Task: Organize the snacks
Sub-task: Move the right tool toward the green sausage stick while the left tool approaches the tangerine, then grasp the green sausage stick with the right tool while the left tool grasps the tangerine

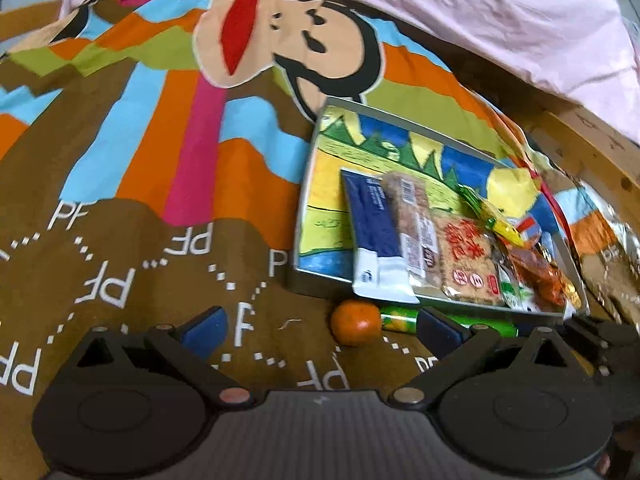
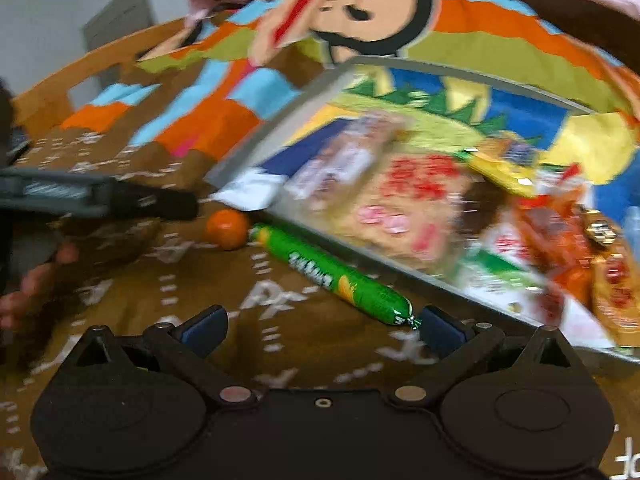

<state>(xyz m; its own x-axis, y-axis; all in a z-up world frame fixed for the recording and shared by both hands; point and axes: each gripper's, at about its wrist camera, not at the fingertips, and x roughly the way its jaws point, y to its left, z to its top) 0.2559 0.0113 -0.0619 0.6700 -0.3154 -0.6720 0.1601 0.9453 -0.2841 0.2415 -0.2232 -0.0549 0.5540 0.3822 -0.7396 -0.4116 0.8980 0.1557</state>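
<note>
Both claws spread wide and empty over the bedsheet (image 1: 120,240).
Off the left claw (image 1: 320,330) lies one orange (image 1: 355,322); off the right claw (image 2: 320,330) one green sausage (image 2: 332,274), both just outside the tray (image 1: 310,184) of several snack packets, blurred.

Cartoon-print bedspread (image 1: 132,184), perhaps pink pillow (image 1: 460,4)

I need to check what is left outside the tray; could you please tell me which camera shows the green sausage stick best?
The right wrist view: the green sausage stick lies there at full length on the bedspread, beside the tray's near rim. In the left wrist view only a short stretch shows beside the orange; the left gripper's finger hides the rest.
</note>
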